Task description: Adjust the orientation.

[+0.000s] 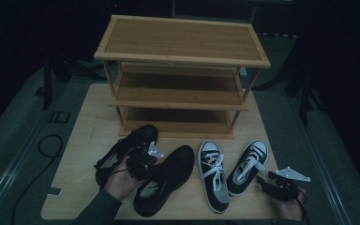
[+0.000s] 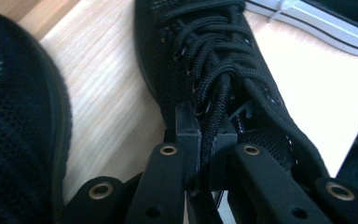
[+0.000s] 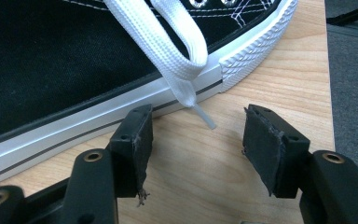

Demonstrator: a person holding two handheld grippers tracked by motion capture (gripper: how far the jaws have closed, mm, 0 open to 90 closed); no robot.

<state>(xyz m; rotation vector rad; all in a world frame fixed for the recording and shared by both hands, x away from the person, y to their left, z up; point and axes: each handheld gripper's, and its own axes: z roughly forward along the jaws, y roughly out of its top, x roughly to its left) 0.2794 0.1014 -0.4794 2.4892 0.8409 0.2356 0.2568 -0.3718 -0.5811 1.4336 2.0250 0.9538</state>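
Two black mesh shoes lie side by side on the wooden table (image 1: pixel 82 131). My left gripper (image 1: pixel 153 163) sits over the right black shoe (image 1: pixel 171 176), and in the left gripper view it (image 2: pixel 208 140) is shut on that shoe's black laces (image 2: pixel 214 88) near the tongue. The left black shoe (image 1: pixel 122 150) lies just beside it (image 2: pixel 18 116). My right gripper (image 1: pixel 263 179) rests near the table's front right corner, open with nothing between its fingers (image 3: pixel 196 135). It points at the side of a black-and-white sneaker (image 3: pixel 74 60), whose white lace (image 3: pixel 177 60) hangs over the sole.
A three-tier bamboo shoe rack (image 1: pixel 183 47) stands at the back of the table with bare shelves. Two black-and-white sneakers (image 1: pixel 213 180) (image 1: pixel 249 164) lie right of the black pair. The table edge runs close behind both hands; a dark cable (image 1: pixel 47 140) lies on the floor at left.
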